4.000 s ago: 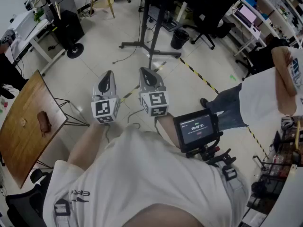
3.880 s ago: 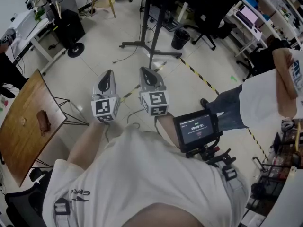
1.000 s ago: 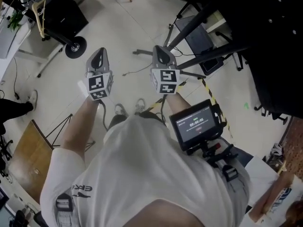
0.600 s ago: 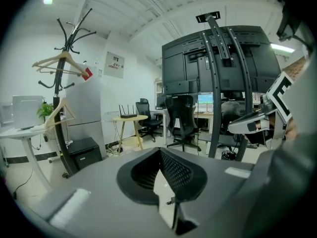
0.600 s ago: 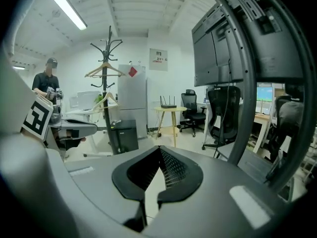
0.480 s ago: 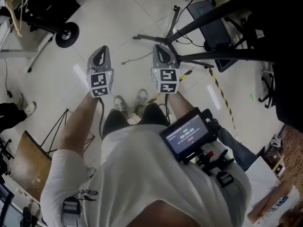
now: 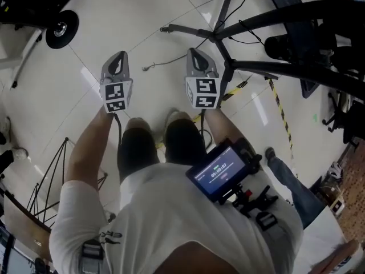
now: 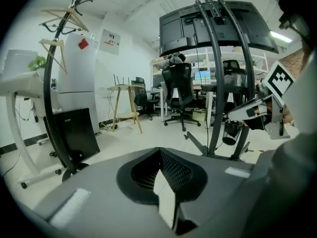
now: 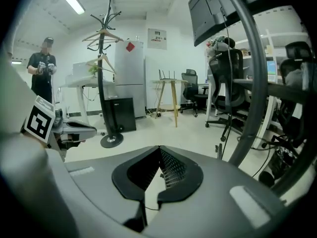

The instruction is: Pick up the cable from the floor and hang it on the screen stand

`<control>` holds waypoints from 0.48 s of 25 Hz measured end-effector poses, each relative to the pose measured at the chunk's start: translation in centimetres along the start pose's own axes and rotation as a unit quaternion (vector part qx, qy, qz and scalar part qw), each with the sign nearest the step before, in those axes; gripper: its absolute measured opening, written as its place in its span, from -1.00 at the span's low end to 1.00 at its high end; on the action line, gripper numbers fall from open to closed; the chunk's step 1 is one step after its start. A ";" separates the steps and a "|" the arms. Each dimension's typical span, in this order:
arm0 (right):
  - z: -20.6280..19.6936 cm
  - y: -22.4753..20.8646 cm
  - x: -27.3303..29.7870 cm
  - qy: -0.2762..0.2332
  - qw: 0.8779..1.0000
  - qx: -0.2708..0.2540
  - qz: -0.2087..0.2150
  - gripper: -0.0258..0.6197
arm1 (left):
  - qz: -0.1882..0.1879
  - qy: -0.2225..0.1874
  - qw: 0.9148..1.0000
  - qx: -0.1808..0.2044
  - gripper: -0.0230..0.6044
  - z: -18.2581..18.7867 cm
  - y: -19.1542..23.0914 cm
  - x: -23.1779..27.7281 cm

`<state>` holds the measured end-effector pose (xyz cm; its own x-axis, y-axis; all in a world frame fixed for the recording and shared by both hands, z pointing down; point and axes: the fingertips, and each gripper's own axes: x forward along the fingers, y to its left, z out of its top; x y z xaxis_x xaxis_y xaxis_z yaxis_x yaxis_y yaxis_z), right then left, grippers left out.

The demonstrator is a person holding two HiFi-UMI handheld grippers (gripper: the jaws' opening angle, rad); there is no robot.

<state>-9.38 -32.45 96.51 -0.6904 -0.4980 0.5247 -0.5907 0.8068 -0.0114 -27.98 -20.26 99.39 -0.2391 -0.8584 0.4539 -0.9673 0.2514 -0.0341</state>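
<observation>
A thin dark cable point(image 7: 165, 64) lies loose on the pale tiled floor, running toward the black legs of the screen stand point(image 7: 217, 36). My left gripper point(image 7: 118, 57) is shut and empty, just left of the cable's free end. My right gripper point(image 7: 194, 53) is also shut and empty, close to the stand's base. Neither touches the cable. In the left gripper view the stand's curved posts point(image 8: 218, 83) rise to the dark screen point(image 8: 218, 29), beyond the shut left gripper point(image 8: 159, 151). In the right gripper view, the right gripper point(image 9: 159, 150) is shut with a stand post point(image 9: 252, 83) close on the right.
Yellow-black floor tape point(image 7: 279, 113) runs right of the stand. A coat rack's round base point(image 7: 57, 30) sits at the far left, its pole point(image 9: 101, 73) upright. Thin table legs point(image 7: 57, 164) stand at the left. Office chairs point(image 8: 178, 93) and a person point(image 9: 42, 66) are farther off.
Both grippers have sunk together toward the floor, and the head view has dropped with them. The cable and stand base now look nearer and larger. Both grippers stayed shut.
</observation>
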 end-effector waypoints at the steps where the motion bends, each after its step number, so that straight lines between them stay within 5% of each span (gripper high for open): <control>1: -1.5 -0.1 0.8 0.001 1.000 0.002 -0.001 -0.88 | -0.002 0.003 1.000 0.004 -0.92 -1.6 -0.1 0.8; 12: -18.3 -0.7 12.2 0.004 1.000 0.004 -0.016 -0.88 | -0.061 0.036 0.997 0.028 -0.92 -22.7 -1.3 11.9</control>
<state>-9.79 -33.30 118.49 -0.6681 -0.5210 0.5311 -0.6156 0.7881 -0.0013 -27.61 -20.63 125.06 -0.1153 -0.8465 0.5197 -0.9924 0.1202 -0.0243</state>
